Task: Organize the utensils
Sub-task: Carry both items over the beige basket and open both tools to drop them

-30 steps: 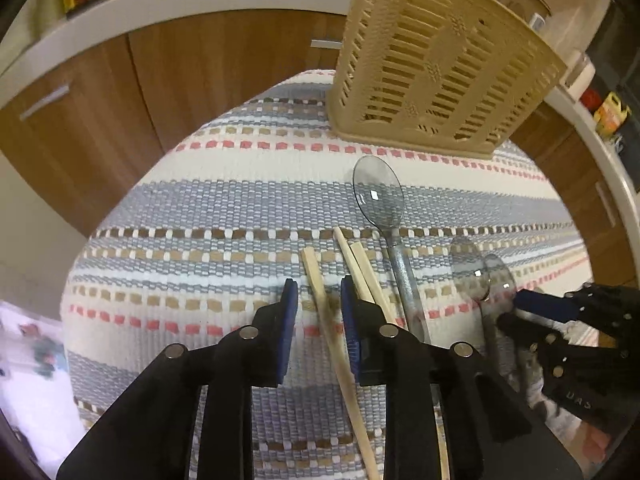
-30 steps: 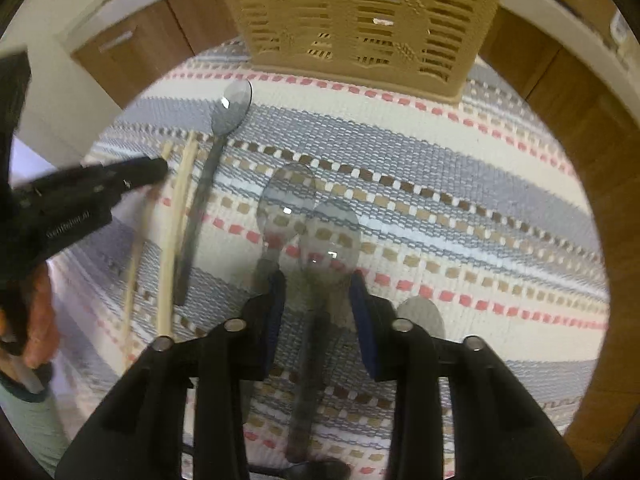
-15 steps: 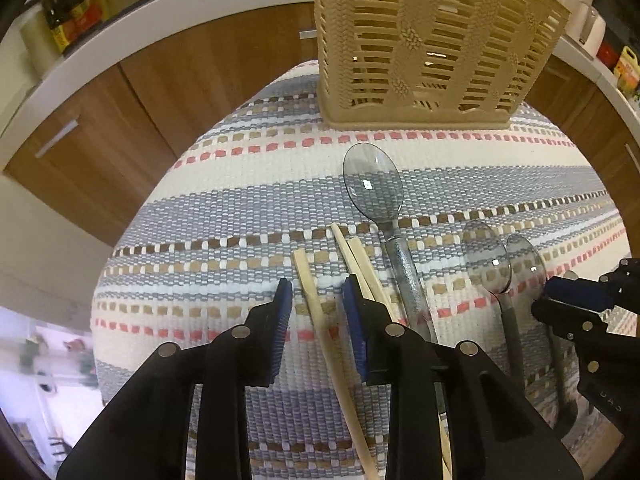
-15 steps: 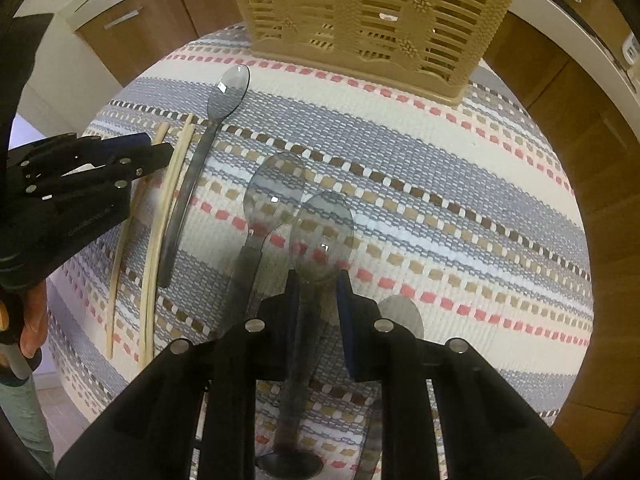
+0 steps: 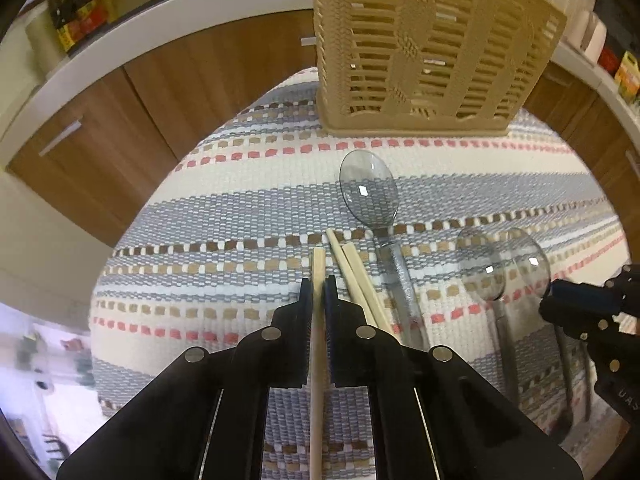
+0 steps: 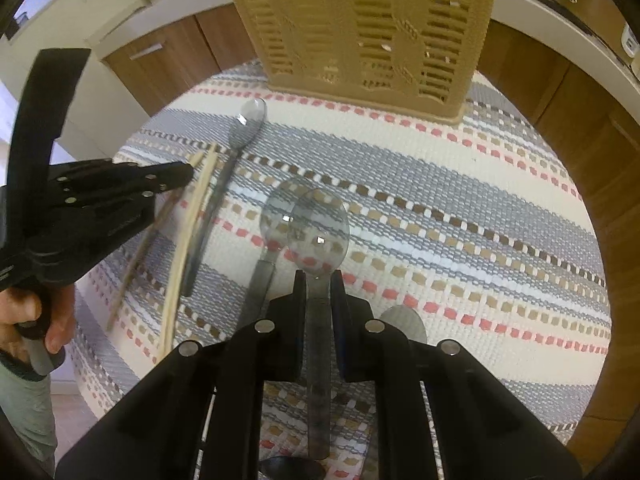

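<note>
My left gripper (image 5: 319, 292) is shut on a pale wooden chopstick (image 5: 319, 264), which runs back between the fingers. Two more chopsticks (image 5: 356, 276) lie just to its right on the striped cloth. My right gripper (image 6: 319, 288) is shut on the handle of a clear grey plastic spoon (image 6: 319, 232), whose bowl points toward the basket. A second spoon (image 6: 276, 208) lies partly under that bowl, and a third spoon (image 6: 250, 124) lies further left by the chopsticks (image 6: 182, 256). A tan slotted utensil basket (image 5: 420, 48) stands at the far edge.
The striped woven cloth (image 5: 240, 200) covers a small round table whose edge drops off at left and near. Wooden cabinets (image 5: 160, 92) and a white counter ring the back. A person's hand (image 6: 32, 320) holds the left gripper. Another spoon bowl (image 6: 400, 320) lies beside the right finger.
The left jaws have shut onto the chopstick that lay between them. The right jaws have shut on the spoon handle, and the spoon's bowl now overlaps its neighbour.
</note>
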Demonstrator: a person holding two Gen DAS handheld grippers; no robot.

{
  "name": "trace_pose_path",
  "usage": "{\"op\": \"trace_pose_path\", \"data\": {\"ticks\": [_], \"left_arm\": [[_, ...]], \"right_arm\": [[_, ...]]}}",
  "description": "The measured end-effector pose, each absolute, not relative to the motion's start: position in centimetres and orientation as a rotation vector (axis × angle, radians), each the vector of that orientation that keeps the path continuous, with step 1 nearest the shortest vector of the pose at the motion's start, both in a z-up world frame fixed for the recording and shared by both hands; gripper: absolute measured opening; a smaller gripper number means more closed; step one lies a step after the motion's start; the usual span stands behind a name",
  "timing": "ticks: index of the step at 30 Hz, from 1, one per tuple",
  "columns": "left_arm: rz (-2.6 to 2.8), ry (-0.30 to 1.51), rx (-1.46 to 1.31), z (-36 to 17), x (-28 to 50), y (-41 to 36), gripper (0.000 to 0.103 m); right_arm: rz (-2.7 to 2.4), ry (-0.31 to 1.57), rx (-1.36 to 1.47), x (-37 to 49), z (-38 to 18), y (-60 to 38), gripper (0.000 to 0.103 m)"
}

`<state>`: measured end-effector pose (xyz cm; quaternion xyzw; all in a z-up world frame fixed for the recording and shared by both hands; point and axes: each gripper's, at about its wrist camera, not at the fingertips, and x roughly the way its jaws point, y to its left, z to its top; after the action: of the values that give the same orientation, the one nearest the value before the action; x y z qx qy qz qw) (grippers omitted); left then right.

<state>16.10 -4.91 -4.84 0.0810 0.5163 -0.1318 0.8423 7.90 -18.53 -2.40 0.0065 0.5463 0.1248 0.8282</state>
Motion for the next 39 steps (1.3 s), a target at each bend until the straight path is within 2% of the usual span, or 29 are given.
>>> {"op": "trace_pose_path", "data": {"ticks": [19,39], "left_arm": [[-0.428,0.701,-0.029,3.9,11.8,-3.3,0.004],[-0.523,0.227,-0.301,15.7,11.4,0.0,0.004]], "right_arm": [[0.308,0.955,0.099,6.1,3.6,-19.8,0.01],[0.392,0.628,0.151,7.3,15.6,-20.7,0.01]]}}
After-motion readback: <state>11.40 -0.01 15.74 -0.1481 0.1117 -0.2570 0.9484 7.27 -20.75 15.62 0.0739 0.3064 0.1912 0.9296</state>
